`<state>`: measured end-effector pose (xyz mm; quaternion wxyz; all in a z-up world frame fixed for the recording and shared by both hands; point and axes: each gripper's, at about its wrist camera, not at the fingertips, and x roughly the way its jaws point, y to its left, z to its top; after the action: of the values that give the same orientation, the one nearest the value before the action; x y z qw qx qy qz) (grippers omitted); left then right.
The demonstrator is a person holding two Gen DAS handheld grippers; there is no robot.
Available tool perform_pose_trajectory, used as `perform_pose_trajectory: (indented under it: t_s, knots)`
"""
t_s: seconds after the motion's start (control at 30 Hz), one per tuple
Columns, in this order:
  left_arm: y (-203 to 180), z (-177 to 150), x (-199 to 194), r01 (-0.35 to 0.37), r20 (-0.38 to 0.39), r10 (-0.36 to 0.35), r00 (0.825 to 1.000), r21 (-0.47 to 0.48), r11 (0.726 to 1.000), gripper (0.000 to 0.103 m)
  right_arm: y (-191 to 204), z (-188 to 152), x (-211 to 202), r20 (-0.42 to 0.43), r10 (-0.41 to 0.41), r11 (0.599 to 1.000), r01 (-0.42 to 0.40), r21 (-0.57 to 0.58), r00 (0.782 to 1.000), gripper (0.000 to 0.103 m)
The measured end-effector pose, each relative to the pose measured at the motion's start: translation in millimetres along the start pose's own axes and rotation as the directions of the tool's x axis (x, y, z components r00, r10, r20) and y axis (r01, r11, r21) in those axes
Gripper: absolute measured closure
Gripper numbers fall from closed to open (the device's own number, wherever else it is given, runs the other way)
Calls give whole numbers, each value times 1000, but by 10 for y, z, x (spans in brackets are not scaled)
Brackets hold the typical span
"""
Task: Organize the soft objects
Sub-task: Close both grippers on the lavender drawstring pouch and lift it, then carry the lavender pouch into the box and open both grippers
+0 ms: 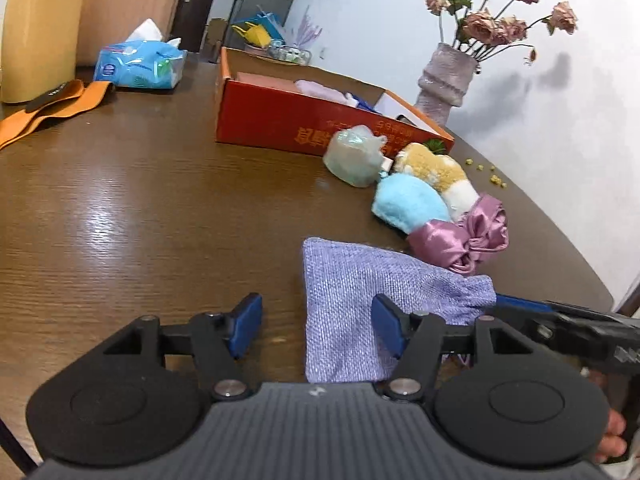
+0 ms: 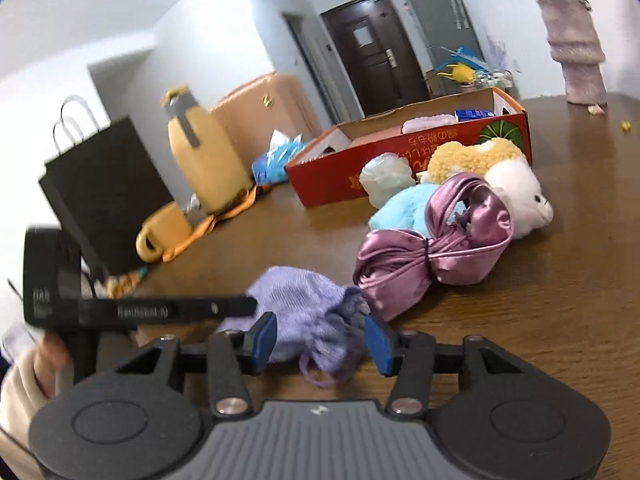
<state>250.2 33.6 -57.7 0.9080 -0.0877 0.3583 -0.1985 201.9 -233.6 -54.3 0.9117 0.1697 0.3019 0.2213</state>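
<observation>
lavender drawstring pouch (image 1: 352, 304) lies flat on the near part of the brown table (image 1: 140, 208), and both tools are set around it, one at each end. from where i stand that looks like a two-ended pick-up, since limp cloth sags if lifted from one side only. the left gripper (image 1: 318, 326) has its blue pads apart over the pouch's body, nothing pinched. the right gripper (image 2: 320, 340) straddles the gathered neck with its cords; its pads also stand apart, the cloth between them but not squeezed as far as i can see. just beyond the pouch sit a satin purple bow (image 2: 434, 250), a blue plush (image 1: 408, 202) and a tan and white plush (image 2: 492, 168), bunched beside the red cardboard box (image 1: 280, 116) farther back, which i'd guess is where the soft things go.
</observation>
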Motion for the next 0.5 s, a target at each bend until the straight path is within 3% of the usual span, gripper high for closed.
perform_pose_trajectory:
  t_s: [0.1,0.13,0.17,0.2,0.23,0.3,0.5]
  knots:
    - [-18,-13,-17,20,5,-20,1000,-1,1000,41,-31,20,148,11,-35,995,34,91,999,55]
    - [-20,-16,-19,38,6,-38,999,-5,999,46,-74,11,153,6,-37,993,36,115,999,59]
    - [-30,-19,-5,58,1,-58,998,-10,998,56,-90,5,196,-3,-40,991,40,127,999,74]
    - [-37,-19,29,90,-17,-90,996,-13,996,80,-95,7,247,-18,-47,990,49,129,999,80]
    - [-56,-19,56,97,-33,-98,995,-20,995,86,-104,-15,258,-17,-51,989,52,135,999,80]
    - [-90,-36,35,92,-19,-92,996,-8,996,94,-86,-13,262,-16,-55,992,56,117,998,83]
    - [-151,-122,-31,102,-6,-102,995,16,995,94,-31,-54,174,-16,-76,993,77,88,997,84]
